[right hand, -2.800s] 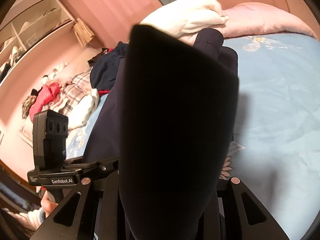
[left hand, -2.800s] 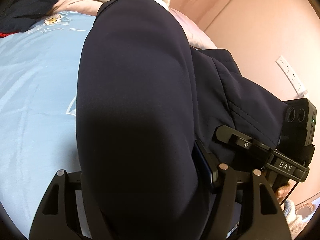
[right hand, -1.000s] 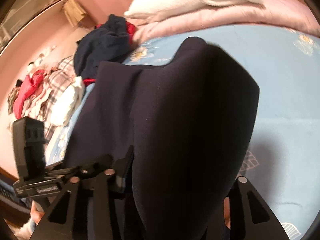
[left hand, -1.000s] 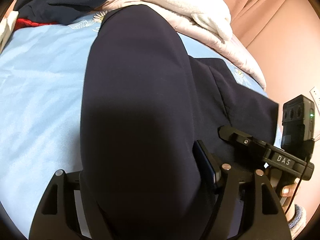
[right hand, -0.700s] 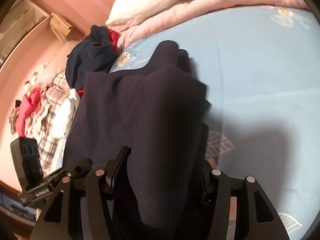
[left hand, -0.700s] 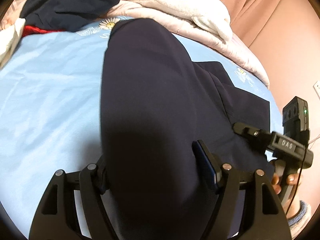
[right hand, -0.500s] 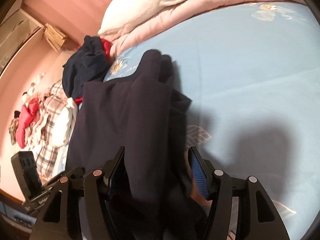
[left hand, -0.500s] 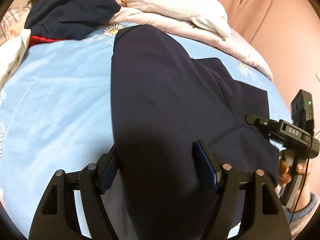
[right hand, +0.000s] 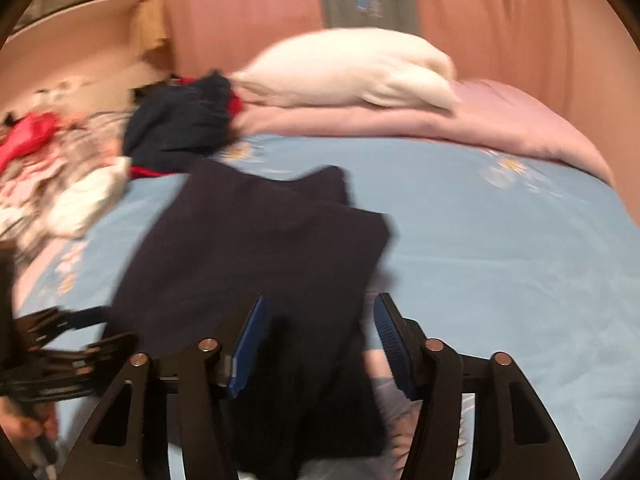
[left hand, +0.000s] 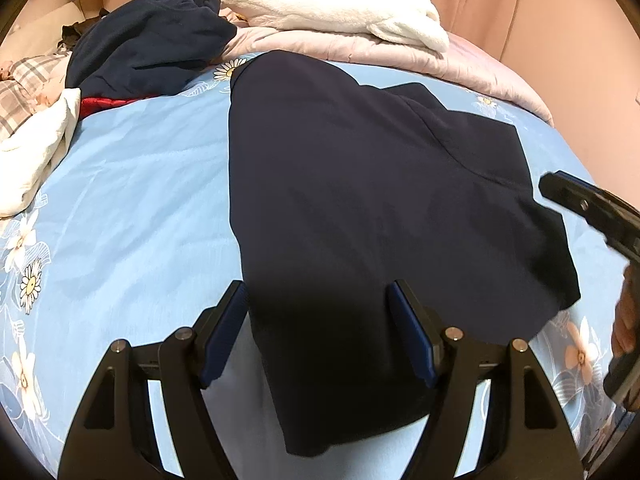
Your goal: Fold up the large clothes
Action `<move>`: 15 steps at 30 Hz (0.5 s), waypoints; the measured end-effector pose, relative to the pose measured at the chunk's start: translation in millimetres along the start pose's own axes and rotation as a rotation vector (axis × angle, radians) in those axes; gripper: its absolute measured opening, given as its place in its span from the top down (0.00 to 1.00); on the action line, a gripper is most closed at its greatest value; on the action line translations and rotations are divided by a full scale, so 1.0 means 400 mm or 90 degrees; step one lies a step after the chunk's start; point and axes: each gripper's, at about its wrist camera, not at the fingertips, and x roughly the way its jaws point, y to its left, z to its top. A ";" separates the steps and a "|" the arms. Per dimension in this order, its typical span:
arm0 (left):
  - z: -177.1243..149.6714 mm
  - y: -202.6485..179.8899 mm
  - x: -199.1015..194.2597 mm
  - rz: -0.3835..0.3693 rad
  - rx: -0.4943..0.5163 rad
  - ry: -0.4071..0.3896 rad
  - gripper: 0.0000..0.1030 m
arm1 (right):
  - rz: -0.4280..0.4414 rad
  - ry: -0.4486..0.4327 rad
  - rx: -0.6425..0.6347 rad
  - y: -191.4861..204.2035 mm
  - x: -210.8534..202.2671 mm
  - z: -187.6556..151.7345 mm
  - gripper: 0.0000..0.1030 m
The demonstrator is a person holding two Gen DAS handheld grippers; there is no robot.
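A large dark navy garment point(left hand: 360, 184) lies spread flat on the light blue flowered bed sheet point(left hand: 132, 208). It also shows in the right wrist view point(right hand: 248, 256), which is blurred. My left gripper point(left hand: 318, 304) is open, its blue-padded fingers straddling the garment's near edge. My right gripper point(right hand: 318, 320) is open over the garment's near right edge, with cloth between its fingers. The right gripper's body shows at the right edge of the left wrist view point(left hand: 592, 208).
A white blanket point(left hand: 340, 8) lies on a folded pink quilt point(left hand: 460, 64) at the head of the bed. A pile of dark blue and red clothes point(left hand: 144, 52) and white and plaid clothes point(left hand: 28, 136) sits at the far left. Pink curtains behind.
Both grippers held the garment lifted before the cameras. They lowered it onto the bed, opened and drew back. The garment now lies flat.
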 end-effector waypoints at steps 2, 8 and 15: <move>-0.008 -0.004 -0.001 0.000 0.001 0.002 0.29 | 0.035 0.006 -0.020 0.024 -0.007 -0.014 0.47; -0.025 -0.002 -0.001 -0.004 -0.007 0.006 0.29 | 0.035 0.055 -0.046 0.039 0.055 -0.054 0.52; -0.049 0.004 -0.016 -0.013 -0.018 0.008 0.29 | 0.034 0.089 -0.021 0.024 0.089 -0.078 0.52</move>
